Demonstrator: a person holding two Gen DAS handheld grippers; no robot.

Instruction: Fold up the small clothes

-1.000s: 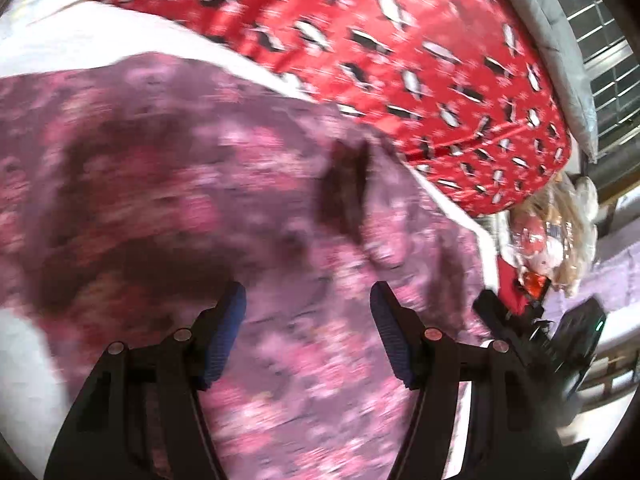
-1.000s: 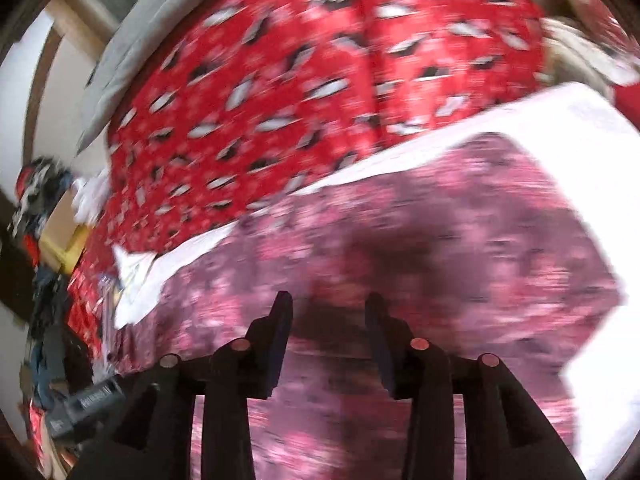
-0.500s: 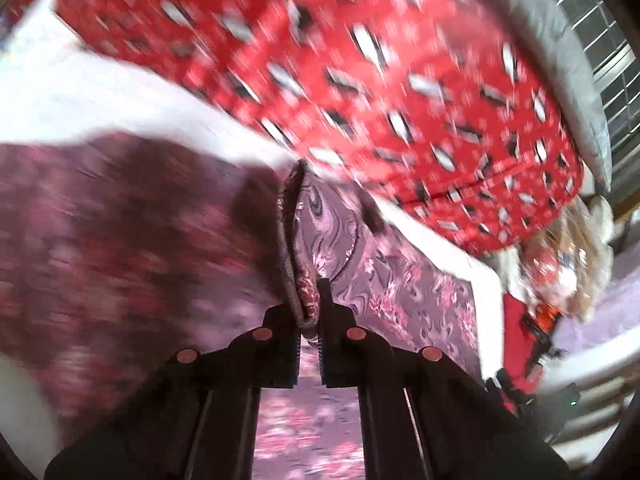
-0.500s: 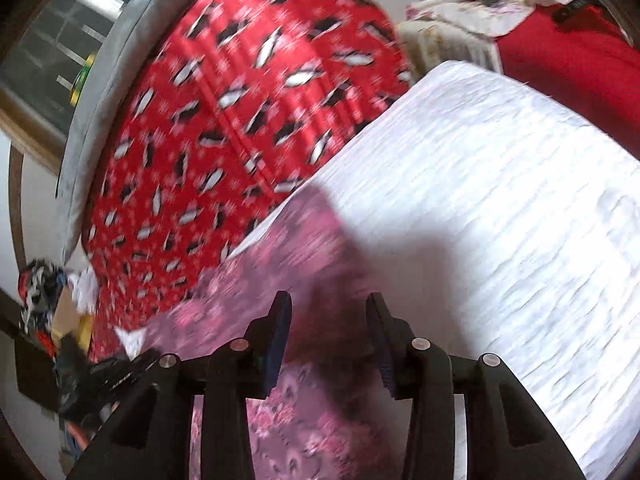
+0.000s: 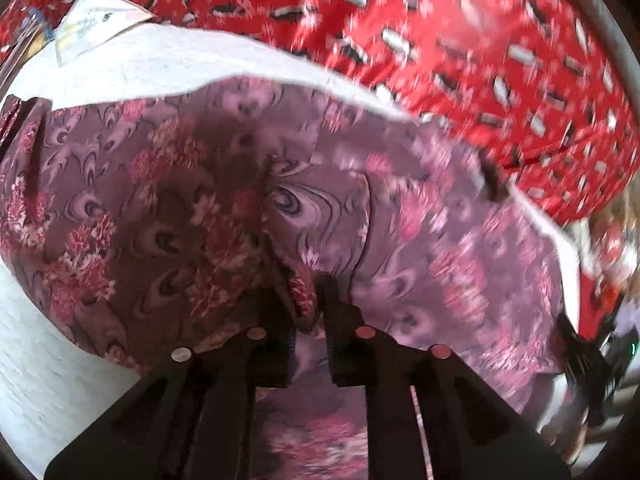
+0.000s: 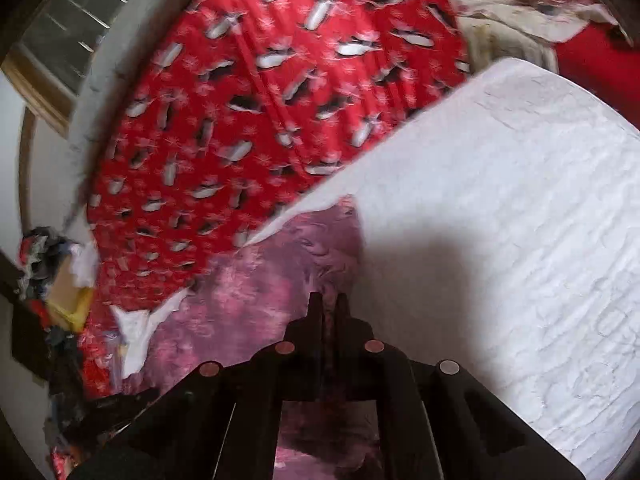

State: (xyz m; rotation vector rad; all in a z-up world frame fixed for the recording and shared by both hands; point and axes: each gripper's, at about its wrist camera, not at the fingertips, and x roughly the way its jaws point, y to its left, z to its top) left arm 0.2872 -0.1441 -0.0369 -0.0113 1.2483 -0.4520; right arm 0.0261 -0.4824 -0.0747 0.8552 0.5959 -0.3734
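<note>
A purple garment [image 5: 168, 200] with pink flowers and swirls lies spread on a white textured cloth [image 5: 48, 360]. My left gripper [image 5: 310, 300] is shut on a raised fold of the garment's edge, which stands up between the fingers. In the right wrist view my right gripper [image 6: 329, 312] is shut on the garment [image 6: 256, 288] at its right edge, where it meets the white cloth [image 6: 500, 220].
A red blanket [image 5: 440, 40] with a black and white penguin print lies behind the white cloth, also in the right wrist view [image 6: 260, 112]. A white paper [image 5: 92, 16] sits at the far left corner. Clutter [image 6: 48, 272] lies off the left side.
Both grippers were open over the garment a second ago. The left closed on a fold first. The right moved to the garment's right edge and closed on it.
</note>
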